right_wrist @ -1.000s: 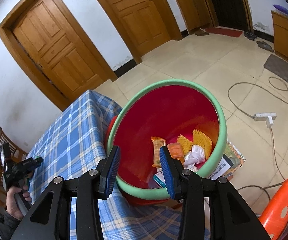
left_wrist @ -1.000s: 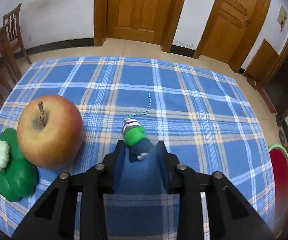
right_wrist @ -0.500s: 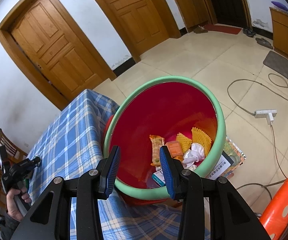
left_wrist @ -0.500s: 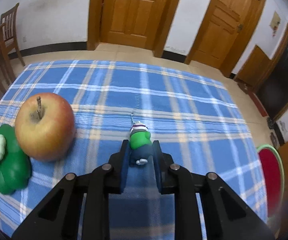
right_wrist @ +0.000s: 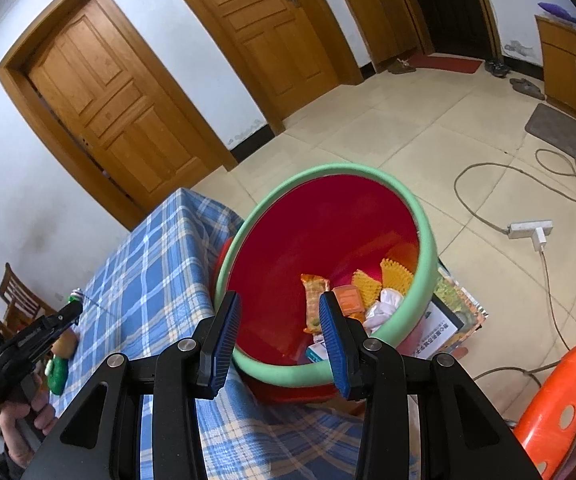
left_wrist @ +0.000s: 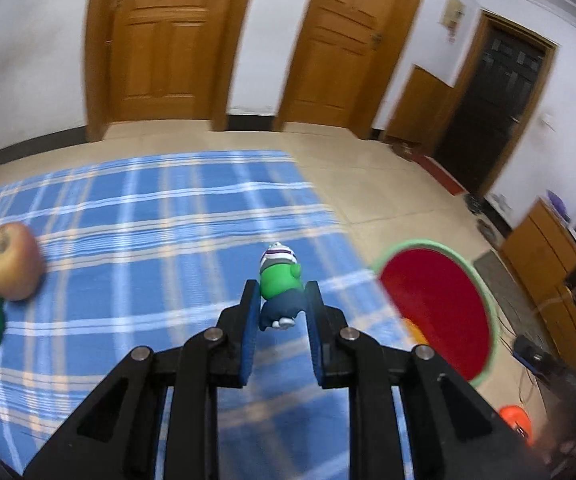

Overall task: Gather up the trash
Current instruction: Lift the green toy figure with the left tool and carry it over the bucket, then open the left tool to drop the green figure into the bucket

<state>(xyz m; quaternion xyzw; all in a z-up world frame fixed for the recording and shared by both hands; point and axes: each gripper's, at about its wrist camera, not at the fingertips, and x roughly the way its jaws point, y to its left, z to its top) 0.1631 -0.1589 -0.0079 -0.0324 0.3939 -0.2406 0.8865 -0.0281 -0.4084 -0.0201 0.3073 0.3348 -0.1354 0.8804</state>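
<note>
Left gripper [left_wrist: 279,300] pinches a small green toy figure [left_wrist: 279,280] above the blue checked tablecloth [left_wrist: 147,216], its jaws having just closed on it. Right gripper [right_wrist: 279,316] hangs spread and empty over the red bin [right_wrist: 328,216], right of the table. An apple [left_wrist: 13,266] lies far left.

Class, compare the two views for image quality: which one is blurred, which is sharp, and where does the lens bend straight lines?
Left wrist view: motion-smeared; the apple and red bin look soft, while the green toy in the left gripper stays fairly crisp. Right wrist view: sharp, evenly lit; the bin's green rim is clear. Both: fisheye curves the door frames, and the corners go dark.
</note>
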